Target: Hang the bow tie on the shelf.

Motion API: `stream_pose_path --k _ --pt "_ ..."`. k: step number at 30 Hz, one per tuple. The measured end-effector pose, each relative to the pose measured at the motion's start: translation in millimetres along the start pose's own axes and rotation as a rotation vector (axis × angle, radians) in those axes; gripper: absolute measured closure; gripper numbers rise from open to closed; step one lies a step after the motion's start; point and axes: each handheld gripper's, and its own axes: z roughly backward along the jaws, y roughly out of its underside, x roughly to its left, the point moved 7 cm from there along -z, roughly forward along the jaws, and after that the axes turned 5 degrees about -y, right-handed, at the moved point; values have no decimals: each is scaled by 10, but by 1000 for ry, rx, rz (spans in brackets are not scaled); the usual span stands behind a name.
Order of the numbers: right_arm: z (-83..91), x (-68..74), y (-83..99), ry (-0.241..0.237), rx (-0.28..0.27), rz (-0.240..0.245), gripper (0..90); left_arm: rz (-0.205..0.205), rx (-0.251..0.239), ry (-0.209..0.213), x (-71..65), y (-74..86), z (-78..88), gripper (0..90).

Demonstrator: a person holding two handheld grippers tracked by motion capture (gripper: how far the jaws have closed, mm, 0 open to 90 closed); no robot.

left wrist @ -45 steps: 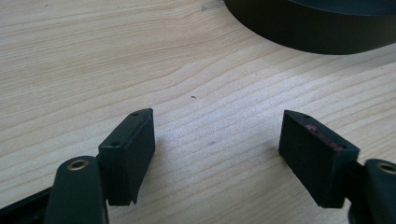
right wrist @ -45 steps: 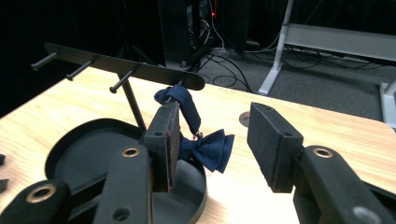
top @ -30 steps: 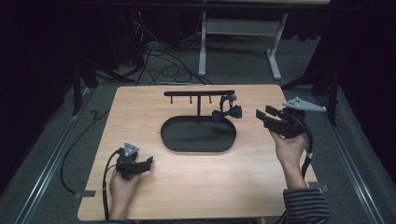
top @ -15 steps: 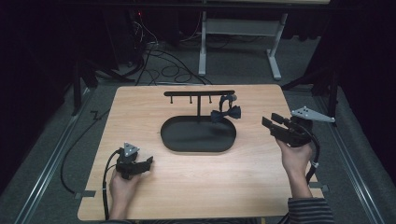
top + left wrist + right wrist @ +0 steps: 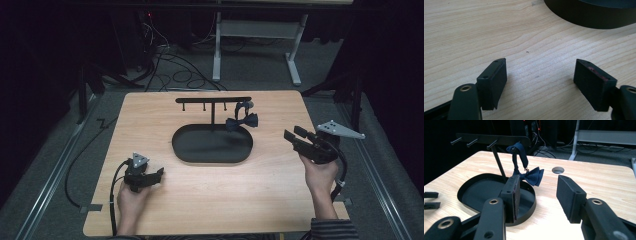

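We are parking the left gripper (image 5: 159, 173) low, jaws spread, empty | right gripper (image 5: 295, 135) spread, aiming at the bow tie (image 5: 532, 176) hanging from the rack (image 5: 213, 100) over the tray (image 5: 184, 150)

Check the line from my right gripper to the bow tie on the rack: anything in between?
Nothing visible blocks it. The right gripper, jaws open, faces the bow tie across bare table; only the black tray's rim sits below, to one side.

A navy bow tie (image 5: 242, 121) hangs by its strap from the right end of the black peg rack (image 5: 213, 100), dangling over the oval black tray's (image 5: 212, 145) right rim.
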Motion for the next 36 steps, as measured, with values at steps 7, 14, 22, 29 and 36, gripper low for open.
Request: stream_pose_path --k 7,14,22,29,36 --pt "69 19 97 -8 -6 -7 553 0 0 0 0 0 0 271" --pt "97 15 188 -13 -10 -18 554 -1 1 0 0 0 1 271" --pt "90 54 271 -19 -4 -18 557 0 0 -1 0 0 0 271" --pt "59 85 344 -26 0 -19 558 -1 0 0 0 0 0 271" --pt "13 104 436 -38 16 -30 558 0 0 0 0 0 0 271"
